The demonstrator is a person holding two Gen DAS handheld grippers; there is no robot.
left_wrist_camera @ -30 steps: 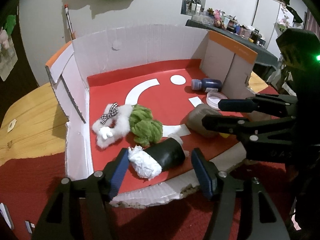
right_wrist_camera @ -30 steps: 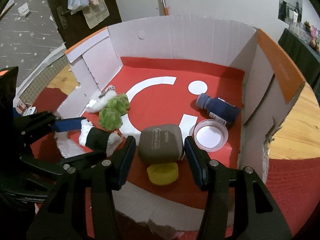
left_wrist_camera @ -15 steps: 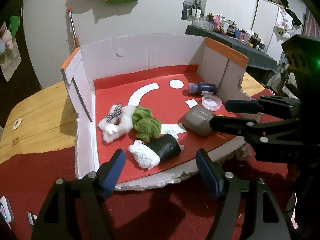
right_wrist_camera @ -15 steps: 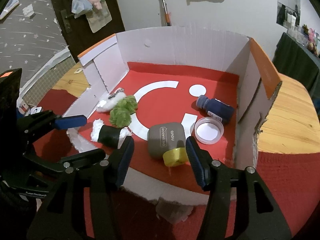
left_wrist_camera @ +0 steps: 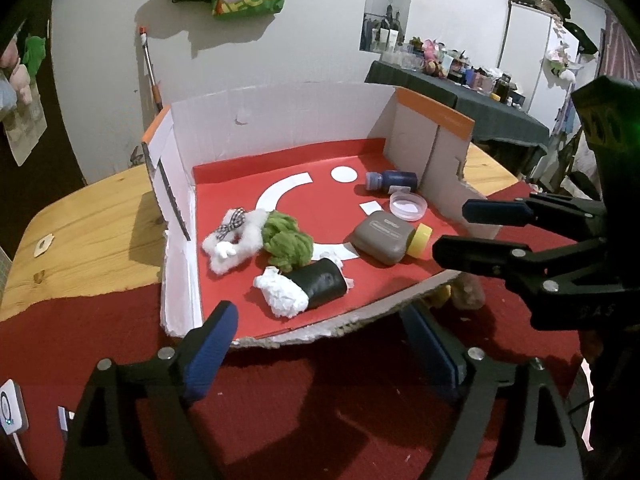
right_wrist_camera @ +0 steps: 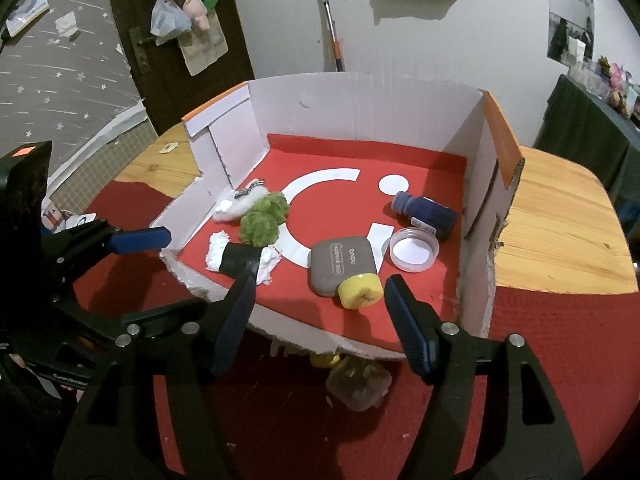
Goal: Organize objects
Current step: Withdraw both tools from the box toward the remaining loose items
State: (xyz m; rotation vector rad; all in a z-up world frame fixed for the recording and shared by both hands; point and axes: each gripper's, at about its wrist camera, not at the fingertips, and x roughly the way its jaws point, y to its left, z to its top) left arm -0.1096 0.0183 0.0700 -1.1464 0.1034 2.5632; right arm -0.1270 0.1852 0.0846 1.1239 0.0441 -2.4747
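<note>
Both claws hang in front of the torn front edge of the cardboard box (left_wrist_camera: 280, 128), over the red cloth (left_wrist_camera: 312, 400), and neither touches anything. The left gripper (left_wrist_camera: 326, 350) fills the bottom of its own view with its blue-padded fingers (left_wrist_camera: 210, 350) spread wide and nothing between them. The right gripper (right_wrist_camera: 320, 320) sits low in its view, also spread wide and holding nothing; in the left view it shows at the right edge, with both of its fingers pointing toward the box.

Everything to be sorted lies on the box's red floor. Near the front edge, lower middle of the left view, is a black roll (left_wrist_camera: 320, 284) with white stuffing bulging from its ends. Just behind it is a green woolly ball (left_wrist_camera: 286, 242), touching a white fluffy toy (left_wrist_camera: 236, 240) with a checked bow. Toward the right lies a grey pouch (left_wrist_camera: 382, 238) with a yellow cap (left_wrist_camera: 420, 240) pressed against its front corner. Behind those sit a clear round lid (left_wrist_camera: 408, 206) and a dark blue bottle (left_wrist_camera: 394, 180) lying on its side by the right wall.

In the right view, something pale and lumpy (right_wrist_camera: 358, 384) rests on the cloth under the box's front lip.
</note>
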